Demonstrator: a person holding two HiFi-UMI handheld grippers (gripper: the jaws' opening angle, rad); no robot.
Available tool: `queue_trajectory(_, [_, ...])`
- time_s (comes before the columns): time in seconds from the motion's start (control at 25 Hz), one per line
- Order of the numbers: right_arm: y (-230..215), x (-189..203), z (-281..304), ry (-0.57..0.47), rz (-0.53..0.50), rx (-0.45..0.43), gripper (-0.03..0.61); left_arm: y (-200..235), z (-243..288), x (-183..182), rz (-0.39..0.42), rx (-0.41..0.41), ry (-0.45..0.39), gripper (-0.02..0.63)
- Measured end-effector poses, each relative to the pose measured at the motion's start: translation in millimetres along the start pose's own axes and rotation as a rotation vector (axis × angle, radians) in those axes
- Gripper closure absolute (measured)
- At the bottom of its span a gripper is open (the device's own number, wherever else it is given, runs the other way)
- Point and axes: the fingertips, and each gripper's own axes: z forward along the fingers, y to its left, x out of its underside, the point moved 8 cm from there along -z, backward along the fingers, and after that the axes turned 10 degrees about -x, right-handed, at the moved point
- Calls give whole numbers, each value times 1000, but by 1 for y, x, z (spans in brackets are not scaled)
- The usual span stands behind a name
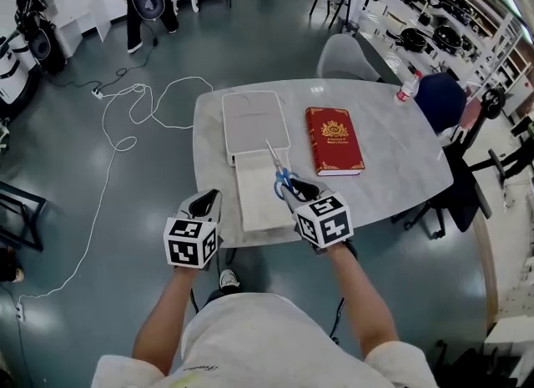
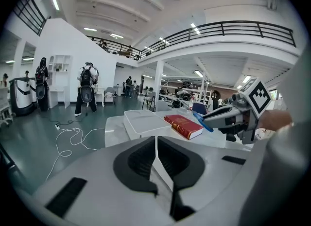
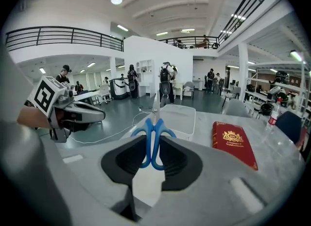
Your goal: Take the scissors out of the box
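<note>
Above the box (image 1: 257, 203) at the bench's (image 1: 392, 153) near edge, the right tool (image 1: 294, 189) grips the scissors (image 1: 282, 179) by their blue handles, blades pointing away. Both forearms reach forward; the left tool (image 1: 204, 204) is closed and empty beside it.

Red book (image 1: 334, 140) cover print too small; scissors (image 1: 279, 171) handles part-hidden by jaws.
</note>
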Motion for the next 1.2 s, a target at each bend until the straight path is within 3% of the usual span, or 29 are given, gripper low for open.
queue_trajectory(0.6, [14, -17, -67, -293, -16, 16, 488, -19, -49, 4, -2, -97, -39, 595])
queue_trajectory(1.2, [12, -13, -86, -336, -23, 32, 488, -24, -58, 2, -9, -131, -58, 595])
